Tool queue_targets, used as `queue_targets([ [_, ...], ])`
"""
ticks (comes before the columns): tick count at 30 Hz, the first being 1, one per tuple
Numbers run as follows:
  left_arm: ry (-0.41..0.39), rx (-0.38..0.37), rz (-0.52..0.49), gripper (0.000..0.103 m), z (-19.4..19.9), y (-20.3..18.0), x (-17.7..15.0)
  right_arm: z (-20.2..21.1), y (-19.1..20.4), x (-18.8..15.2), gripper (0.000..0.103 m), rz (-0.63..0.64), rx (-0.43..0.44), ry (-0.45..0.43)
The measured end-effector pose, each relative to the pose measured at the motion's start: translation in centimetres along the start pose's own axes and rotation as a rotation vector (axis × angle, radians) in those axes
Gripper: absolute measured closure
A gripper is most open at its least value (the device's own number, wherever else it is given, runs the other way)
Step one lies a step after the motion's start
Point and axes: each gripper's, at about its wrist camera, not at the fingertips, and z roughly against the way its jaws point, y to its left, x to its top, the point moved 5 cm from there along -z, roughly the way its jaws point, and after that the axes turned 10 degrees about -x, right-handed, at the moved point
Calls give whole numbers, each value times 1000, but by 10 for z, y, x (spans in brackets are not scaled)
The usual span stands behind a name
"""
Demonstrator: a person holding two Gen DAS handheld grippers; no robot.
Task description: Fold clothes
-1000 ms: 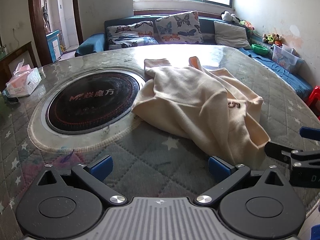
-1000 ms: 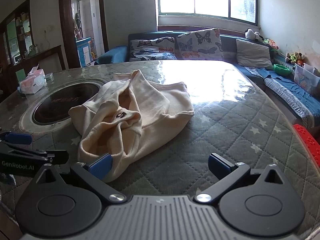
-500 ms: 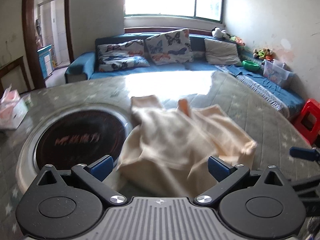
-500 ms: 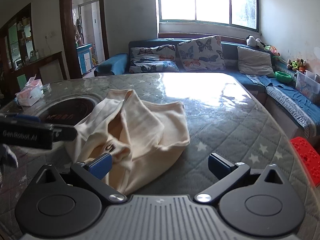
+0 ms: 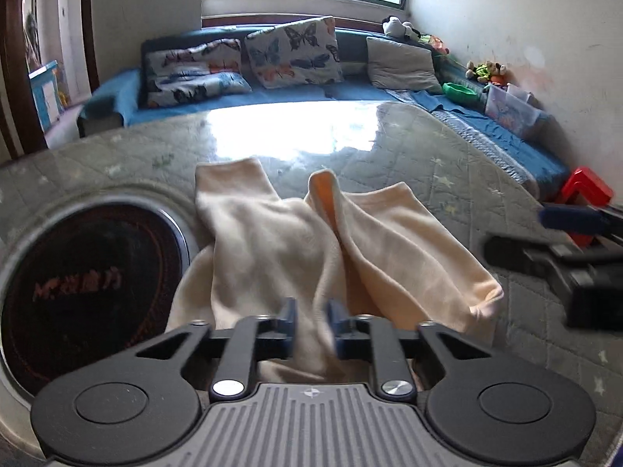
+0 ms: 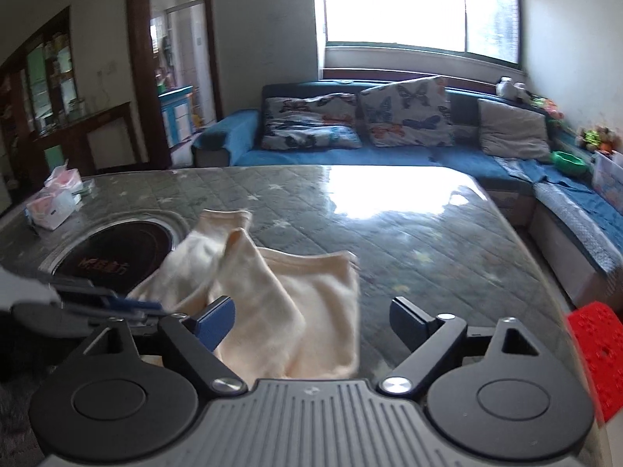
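Observation:
A cream garment (image 5: 292, 249) lies crumpled on the grey quilted table (image 5: 428, 163), its two cuffed ends pointing toward the sofa. My left gripper (image 5: 311, 327) sits at the garment's near edge. Its jaws are closing and the blue pads pinch a fold of the cloth. In the right wrist view the garment (image 6: 288, 303) lies low and left of centre. My right gripper (image 6: 311, 321) is over its near right part, jaws wide and closing, with cloth between them but not pressed. The left gripper (image 6: 113, 303) shows at the left edge. The right gripper (image 5: 553, 245) shows at the right.
A round black cooktop (image 5: 78, 284) is set into the table left of the garment. A tissue pack (image 6: 54, 202) lies at the far left. A blue sofa with butterfly pillows (image 5: 292, 54) runs behind the table. A red stool (image 6: 599, 350) stands past the table's right edge.
Both grippers have moved forward onto the garment's near edge. The left jaws went from wide to pinched on the cloth. The right jaws have narrowed slightly.

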Motion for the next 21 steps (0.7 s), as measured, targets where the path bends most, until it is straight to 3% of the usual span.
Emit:
queue_targets([
  [4, -25, -13, 7, 96, 12, 5, -2, -25, 18, 16, 28, 39, 63, 12],
  [9, -36, -11, 30, 97, 21, 12, -2, -59, 46, 35, 41, 88, 139, 34],
  [12, -39, -14, 48, 97, 25, 18, -2, -79, 57, 40, 49, 123, 132, 48],
  [14, -43, -15, 52, 96, 28, 20, 0, -90, 58, 42, 61, 113, 142, 64],
  [18, -45, -6, 54, 95, 28, 24, 3, -109, 59, 39, 67, 108, 162, 110],
  [21, -44, 12, 69, 90, 24, 30, 8, -117, 58, 34, 90, 115, 178, 133],
])
